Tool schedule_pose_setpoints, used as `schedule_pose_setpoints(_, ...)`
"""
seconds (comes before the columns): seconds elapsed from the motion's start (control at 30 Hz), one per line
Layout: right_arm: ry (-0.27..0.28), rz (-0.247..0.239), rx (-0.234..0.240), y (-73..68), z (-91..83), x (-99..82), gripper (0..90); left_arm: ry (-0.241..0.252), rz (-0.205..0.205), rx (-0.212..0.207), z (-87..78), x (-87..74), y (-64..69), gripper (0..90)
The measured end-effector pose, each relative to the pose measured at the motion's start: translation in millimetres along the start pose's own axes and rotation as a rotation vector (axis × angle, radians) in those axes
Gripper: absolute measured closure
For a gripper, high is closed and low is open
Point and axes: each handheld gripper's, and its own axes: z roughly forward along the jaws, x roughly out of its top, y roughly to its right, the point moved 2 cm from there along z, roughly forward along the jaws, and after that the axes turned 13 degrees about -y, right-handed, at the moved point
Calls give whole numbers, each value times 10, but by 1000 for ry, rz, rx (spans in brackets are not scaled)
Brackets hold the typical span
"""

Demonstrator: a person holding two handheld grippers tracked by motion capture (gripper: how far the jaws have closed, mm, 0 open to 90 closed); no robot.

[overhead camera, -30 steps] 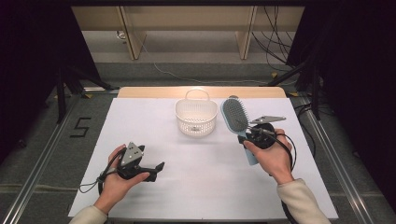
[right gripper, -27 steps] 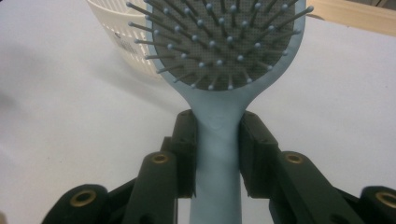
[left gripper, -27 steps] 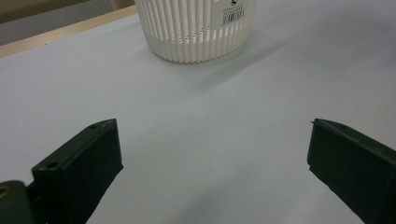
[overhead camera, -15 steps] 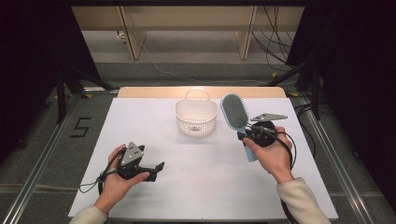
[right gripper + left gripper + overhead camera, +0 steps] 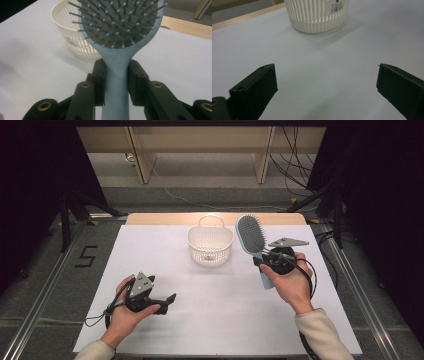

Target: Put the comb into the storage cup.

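Observation:
A light blue hairbrush (image 5: 250,235) with a grey bristle pad is held above the white table, head pointing away, just right of the basket. My right gripper (image 5: 261,261) is shut on its handle. In the right gripper view the black jaws of the right gripper (image 5: 116,63) clamp the handle of the hairbrush (image 5: 120,22) on both sides, bristles facing the camera. A white slatted basket (image 5: 210,247) with a handle stands at the back middle. My left gripper (image 5: 167,300) rests low at the front left, open and with nothing in it; in its own view the left gripper (image 5: 325,67) faces the basket (image 5: 317,15).
The table top is a white sheet (image 5: 150,250) with a wooden strip (image 5: 165,218) along its far edge. Metal rails and cables lie on the floor around it. A cable loops from each gripper by the hands.
The right hand has lifted the brush a little, so its head now sits slightly farther back beside the basket. The left hand and its gripper have not moved.

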Motion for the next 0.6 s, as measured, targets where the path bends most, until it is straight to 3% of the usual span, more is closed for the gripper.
schedule_pose_setpoints(0.6, 40, 1, -1, -12, -7, 56, 705, -2, 0, 0, 2, -1, 0, 26)
